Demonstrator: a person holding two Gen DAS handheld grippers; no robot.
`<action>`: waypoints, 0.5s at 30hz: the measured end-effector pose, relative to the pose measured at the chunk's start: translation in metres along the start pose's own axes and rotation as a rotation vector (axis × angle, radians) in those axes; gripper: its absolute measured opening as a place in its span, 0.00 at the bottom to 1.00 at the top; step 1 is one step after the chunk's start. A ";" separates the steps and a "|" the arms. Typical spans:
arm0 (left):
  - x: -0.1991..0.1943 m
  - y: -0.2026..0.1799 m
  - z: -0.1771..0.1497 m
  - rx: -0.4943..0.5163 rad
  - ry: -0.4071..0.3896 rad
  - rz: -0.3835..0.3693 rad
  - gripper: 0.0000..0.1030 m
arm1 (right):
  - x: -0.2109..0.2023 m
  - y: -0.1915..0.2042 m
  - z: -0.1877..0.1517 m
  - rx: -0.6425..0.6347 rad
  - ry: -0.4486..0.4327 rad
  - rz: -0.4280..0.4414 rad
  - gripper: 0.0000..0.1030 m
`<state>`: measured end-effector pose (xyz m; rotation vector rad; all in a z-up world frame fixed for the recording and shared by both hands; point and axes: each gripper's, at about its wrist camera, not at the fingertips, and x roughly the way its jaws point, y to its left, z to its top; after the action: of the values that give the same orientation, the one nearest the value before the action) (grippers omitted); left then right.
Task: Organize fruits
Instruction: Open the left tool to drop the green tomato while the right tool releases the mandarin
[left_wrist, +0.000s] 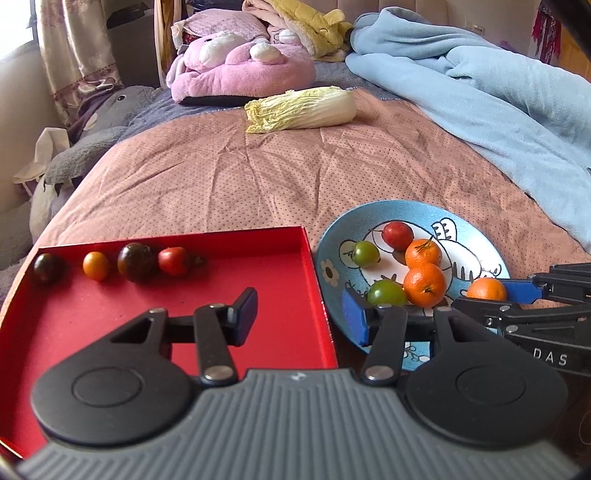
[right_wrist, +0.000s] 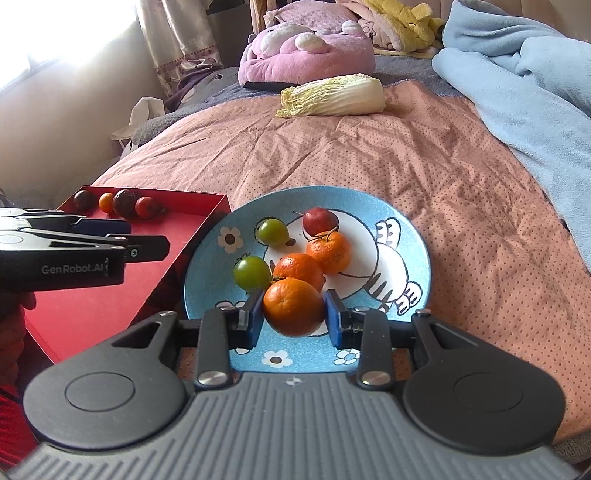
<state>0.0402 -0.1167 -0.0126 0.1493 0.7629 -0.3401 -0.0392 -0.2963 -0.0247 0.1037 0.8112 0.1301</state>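
Note:
A blue cartoon plate (right_wrist: 402, 236) holds two green tomatoes (right_wrist: 252, 272), a red tomato (right_wrist: 320, 220) and tangerines (right_wrist: 329, 252). My right gripper (right_wrist: 293, 314) is shut on the nearest tangerine (right_wrist: 293, 307) at the plate's near side; it also shows in the left wrist view (left_wrist: 487, 289). A red tray (left_wrist: 92, 314) left of the plate holds a row of several small tomatoes (left_wrist: 136, 261) along its far wall. My left gripper (left_wrist: 301, 317) is open and empty, straddling the tray's right wall, one finger over the tray, one over the plate (left_wrist: 332, 236).
Everything lies on a pink dotted quilt (left_wrist: 240, 177). A napa cabbage (left_wrist: 301, 109) lies farther back. A pink plush (left_wrist: 240, 62) and a grey plush (left_wrist: 103, 122) sit at the head. A crumpled blue blanket (left_wrist: 480, 85) covers the right side.

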 end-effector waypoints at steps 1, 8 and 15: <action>-0.002 0.002 -0.002 0.006 -0.004 0.003 0.52 | 0.001 0.000 0.000 0.000 0.002 -0.003 0.39; -0.004 0.015 -0.012 -0.012 0.006 0.012 0.52 | 0.011 -0.003 0.002 0.000 0.018 -0.035 0.39; -0.003 0.034 -0.011 -0.070 0.014 0.030 0.52 | 0.018 -0.006 0.005 0.011 0.015 -0.079 0.39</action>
<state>0.0427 -0.0815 -0.0181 0.0974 0.7845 -0.2840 -0.0233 -0.2997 -0.0351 0.0809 0.8294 0.0523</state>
